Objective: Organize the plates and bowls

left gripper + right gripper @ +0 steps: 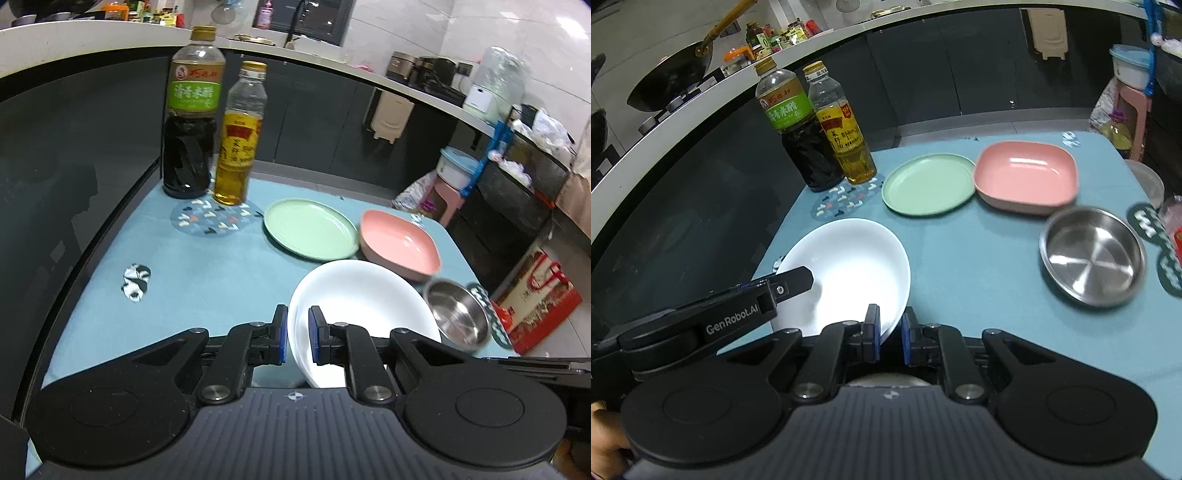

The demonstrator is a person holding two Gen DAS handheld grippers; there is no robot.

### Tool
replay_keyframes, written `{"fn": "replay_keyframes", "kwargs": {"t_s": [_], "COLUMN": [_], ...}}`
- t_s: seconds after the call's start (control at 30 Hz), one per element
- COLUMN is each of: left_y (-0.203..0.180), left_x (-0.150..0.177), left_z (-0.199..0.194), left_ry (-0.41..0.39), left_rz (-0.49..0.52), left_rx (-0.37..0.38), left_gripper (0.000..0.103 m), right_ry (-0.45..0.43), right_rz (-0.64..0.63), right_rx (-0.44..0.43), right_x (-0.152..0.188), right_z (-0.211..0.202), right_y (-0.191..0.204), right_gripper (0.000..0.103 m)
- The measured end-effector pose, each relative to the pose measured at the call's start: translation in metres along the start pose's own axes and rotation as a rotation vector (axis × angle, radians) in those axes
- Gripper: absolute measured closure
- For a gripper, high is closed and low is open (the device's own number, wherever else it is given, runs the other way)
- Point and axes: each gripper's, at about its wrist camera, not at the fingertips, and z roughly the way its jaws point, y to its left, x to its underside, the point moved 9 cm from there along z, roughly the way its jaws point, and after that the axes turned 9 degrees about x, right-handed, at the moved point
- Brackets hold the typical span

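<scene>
A white plate (362,295) is held by both grippers at its near rim. My left gripper (297,332) is shut on the plate's left edge. My right gripper (890,328) is shut on the right edge of the same white plate (857,258), and the left gripper's upper finger (794,280) lies over the opposite rim. A green plate (310,229) (929,184), a pink square bowl (400,243) (1027,173) and a steel bowl (458,314) (1093,254) rest on the blue tablecloth (203,277) beyond.
A dark vinegar bottle (192,122) and an oil bottle (240,140) stand at the table's far left, next to a patterned coaster (212,218). A small black-and-white item (136,282) lies on the left. Dark coasters (1148,221) sit at the right edge. A red box (535,295) stands on the floor.
</scene>
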Motion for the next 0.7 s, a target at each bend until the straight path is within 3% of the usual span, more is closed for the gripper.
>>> {"fn": "replay_keyframes", "kwargs": {"t_s": [0.7], "left_y": [-0.026], "left_x": [0.06], "left_z": [-0.028], "left_ry": [0.071], "left_rz": [0.063], "left_rx": [0.038], "left_gripper": [0.092], "right_ry": [0.026], "right_rz": [0.025], "right_rx": [0.03], "right_x": [0.06], "right_z": [-0.03], "right_y": [-0.017], "right_gripper": [0.097]}}
